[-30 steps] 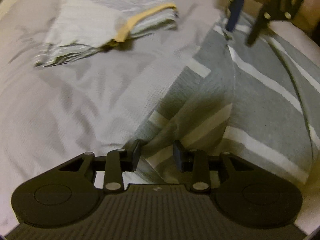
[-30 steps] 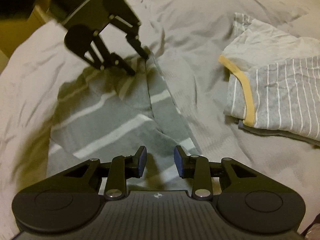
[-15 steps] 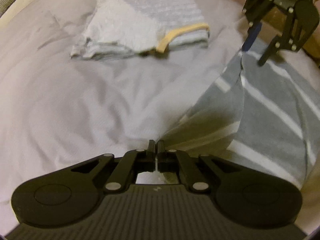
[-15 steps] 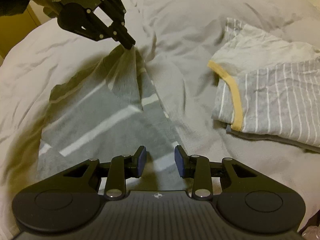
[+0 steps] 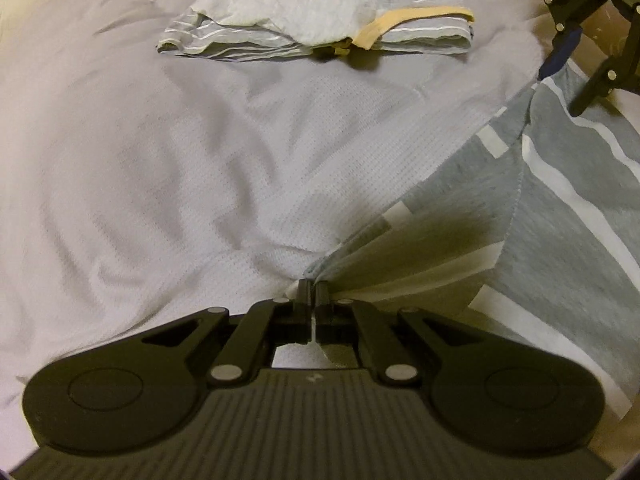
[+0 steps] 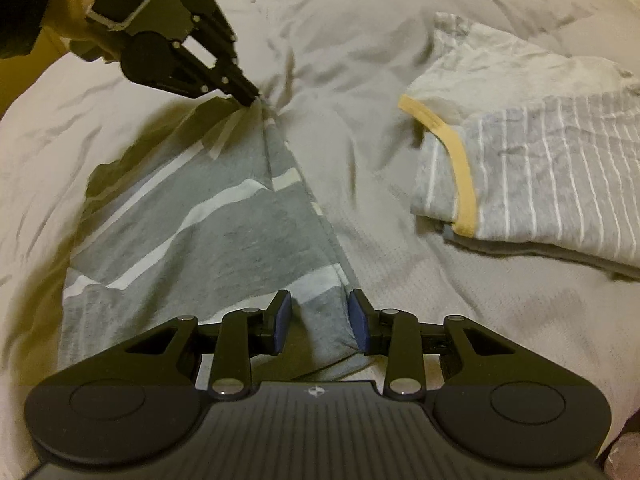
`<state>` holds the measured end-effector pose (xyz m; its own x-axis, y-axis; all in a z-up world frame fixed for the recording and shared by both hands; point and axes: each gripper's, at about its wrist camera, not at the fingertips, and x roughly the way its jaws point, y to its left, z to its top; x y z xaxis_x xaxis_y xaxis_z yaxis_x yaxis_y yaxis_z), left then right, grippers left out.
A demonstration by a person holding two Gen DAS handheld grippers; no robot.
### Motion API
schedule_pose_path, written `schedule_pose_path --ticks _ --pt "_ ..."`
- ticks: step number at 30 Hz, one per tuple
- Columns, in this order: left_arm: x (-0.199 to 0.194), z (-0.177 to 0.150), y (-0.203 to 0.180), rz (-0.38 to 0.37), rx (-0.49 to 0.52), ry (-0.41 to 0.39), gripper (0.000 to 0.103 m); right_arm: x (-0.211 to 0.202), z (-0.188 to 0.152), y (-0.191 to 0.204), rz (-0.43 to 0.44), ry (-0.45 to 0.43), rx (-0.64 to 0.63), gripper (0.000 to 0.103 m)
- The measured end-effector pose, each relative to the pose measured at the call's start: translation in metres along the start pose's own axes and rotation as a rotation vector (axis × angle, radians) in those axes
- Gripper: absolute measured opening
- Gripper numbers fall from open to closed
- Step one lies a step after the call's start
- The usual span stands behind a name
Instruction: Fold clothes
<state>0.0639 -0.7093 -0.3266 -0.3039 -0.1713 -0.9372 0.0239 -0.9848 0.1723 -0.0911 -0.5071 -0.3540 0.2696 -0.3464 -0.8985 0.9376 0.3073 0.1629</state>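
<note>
My left tool (image 5: 313,289) is clenched on a corner of the grey white-striped cotton garment (image 6: 208,236), whose long edge runs straight to my released right tool (image 6: 319,320).

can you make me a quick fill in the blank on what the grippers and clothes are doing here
1. The left gripper is ____ on a corner of the grey striped garment.
2. The right gripper has its jaws ____, with the garment's edge lying between them.
3. The folded shirt beside it has a ____ collar band.
4. Both pieces lie on a wrinkled ____.

Missing words: shut; open; yellow; bedsheet
</note>
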Motion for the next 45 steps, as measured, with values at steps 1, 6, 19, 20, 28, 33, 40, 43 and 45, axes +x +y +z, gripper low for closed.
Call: schedule_pose_path --ticks 1,6,19,20,28,33,40,43,45 --pt "0.000 0.001 0.001 0.003 -0.008 -0.007 0.000 0.000 -0.001 -0.001 -0.021 -0.003 0.009 0.021" --pt "-0.001 0.000 0.003 0.013 -0.026 -0.012 0.000 -0.008 -0.008 -0.014 -0.065 -0.021 0.102 0.000" --pt "0.007 -0.005 0.001 0.051 -0.073 0.044 0.001 -0.020 -0.010 -0.010 -0.092 -0.023 0.108 0.000" --pt "0.005 -0.005 0.002 0.060 -0.083 0.038 0.002 -0.023 -0.010 -0.012 -0.108 -0.036 0.128 0.001" --pt "-0.041 -0.033 0.012 0.169 -0.304 -0.049 0.004 -0.044 -0.014 0.001 -0.076 -0.106 0.217 0.020" --pt "-0.070 -0.062 -0.033 0.128 -0.417 -0.098 0.006 -0.030 -0.015 0.049 0.078 -0.089 0.135 0.020" --pt "-0.073 -0.111 -0.112 0.034 -0.505 -0.063 0.013 -0.017 -0.047 0.102 0.122 -0.010 0.030 0.022" --pt "-0.066 -0.131 -0.132 0.047 -0.527 -0.006 0.013 -0.015 -0.065 0.119 0.077 0.067 -0.018 0.022" --pt "-0.057 -0.142 -0.141 0.062 -0.531 0.047 0.013 -0.015 -0.078 0.129 0.039 0.104 -0.052 0.021"
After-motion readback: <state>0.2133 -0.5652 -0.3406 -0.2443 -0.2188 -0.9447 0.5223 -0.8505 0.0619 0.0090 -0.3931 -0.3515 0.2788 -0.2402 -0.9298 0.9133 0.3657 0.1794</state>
